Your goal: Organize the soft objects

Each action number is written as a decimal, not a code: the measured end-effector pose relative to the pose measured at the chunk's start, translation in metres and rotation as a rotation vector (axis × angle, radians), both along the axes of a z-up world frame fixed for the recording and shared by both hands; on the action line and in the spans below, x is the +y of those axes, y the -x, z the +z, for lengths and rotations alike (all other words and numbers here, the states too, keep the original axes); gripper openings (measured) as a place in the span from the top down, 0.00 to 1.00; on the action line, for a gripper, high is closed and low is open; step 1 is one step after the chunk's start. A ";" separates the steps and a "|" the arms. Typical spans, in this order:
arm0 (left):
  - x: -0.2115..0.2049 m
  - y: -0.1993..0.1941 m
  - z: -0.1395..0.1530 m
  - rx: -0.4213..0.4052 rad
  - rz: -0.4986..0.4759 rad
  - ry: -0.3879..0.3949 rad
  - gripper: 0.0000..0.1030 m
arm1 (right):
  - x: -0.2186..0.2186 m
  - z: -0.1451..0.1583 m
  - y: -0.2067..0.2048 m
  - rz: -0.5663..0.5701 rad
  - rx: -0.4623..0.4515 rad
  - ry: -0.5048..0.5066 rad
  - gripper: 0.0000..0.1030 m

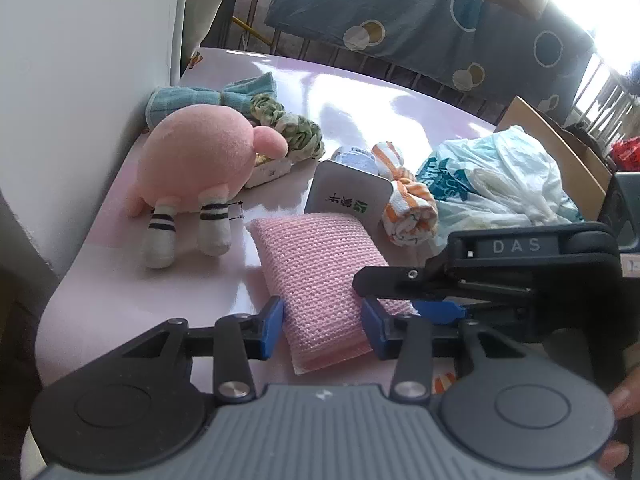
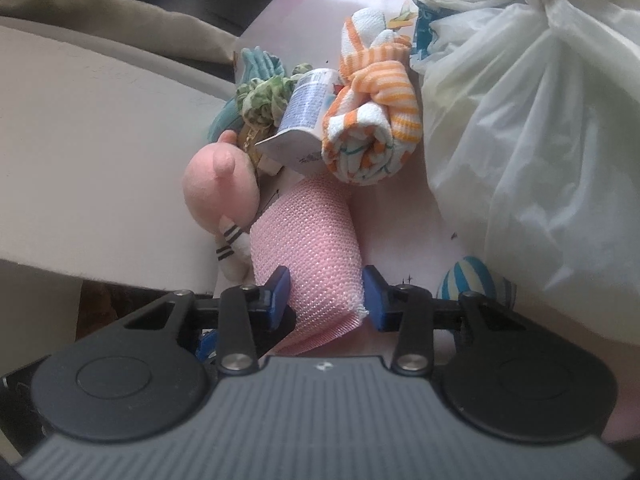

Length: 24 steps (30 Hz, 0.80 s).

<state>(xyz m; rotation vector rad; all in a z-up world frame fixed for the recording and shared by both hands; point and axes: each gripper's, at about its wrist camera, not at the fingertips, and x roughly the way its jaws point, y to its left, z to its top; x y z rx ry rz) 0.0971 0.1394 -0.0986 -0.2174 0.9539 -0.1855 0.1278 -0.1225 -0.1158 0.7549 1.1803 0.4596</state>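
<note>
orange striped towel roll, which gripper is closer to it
Right. The right gripper, clamping the pink sponge, sits just below the orange striped towel roll; the left gripper grips the sponge's end farther from it.

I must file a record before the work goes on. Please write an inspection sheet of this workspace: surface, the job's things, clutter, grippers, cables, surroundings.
Surface: glossy pale pink table, crowded, with glare from the window side.
Job's things: pink mesh sponge lying flat; pink plush toy with striped socks; orange striped cloth knotted; blue cloth and green patterned cloth at the back.
Clutter: white plastic bag; grey tin leaning; small white bottle on its side.
Grippers: left gripper and right gripper both have their pads against the near end of the sponge.
Cables: nothing seen.
Surroundings: white wall at the left; dark curtain with circles; cardboard box.
</note>
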 end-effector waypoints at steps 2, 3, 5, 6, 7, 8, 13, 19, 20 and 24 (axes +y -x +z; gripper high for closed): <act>-0.002 0.006 0.003 0.009 -0.009 -0.019 0.58 | 0.000 0.001 0.004 0.014 0.004 -0.004 0.63; -0.003 0.010 0.005 0.014 -0.015 -0.030 0.58 | 0.000 0.002 0.007 0.022 0.006 -0.006 0.63; -0.004 0.017 0.008 0.023 -0.028 -0.048 0.57 | 0.000 0.002 0.015 0.041 0.007 -0.008 0.63; -0.005 0.021 0.010 0.026 -0.037 -0.058 0.57 | 0.000 0.003 0.018 0.049 0.009 -0.010 0.63; -0.006 0.026 0.011 0.026 -0.045 -0.067 0.58 | 0.000 0.004 0.022 0.059 0.008 -0.010 0.63; -0.007 0.029 0.012 0.024 -0.053 -0.075 0.58 | 0.001 0.005 0.025 0.072 0.002 -0.006 0.63; -0.010 0.038 0.011 0.028 -0.061 -0.146 0.58 | 0.008 0.018 0.033 0.129 -0.083 0.079 0.59; -0.008 0.040 0.008 0.029 -0.052 -0.178 0.59 | 0.008 0.020 0.027 0.109 -0.115 0.104 0.57; -0.007 0.040 0.009 0.025 -0.050 -0.181 0.59 | 0.009 0.020 0.026 0.107 -0.114 0.104 0.57; -0.005 0.043 0.013 0.007 -0.045 -0.193 0.58 | 0.007 0.022 0.026 0.100 -0.120 0.108 0.56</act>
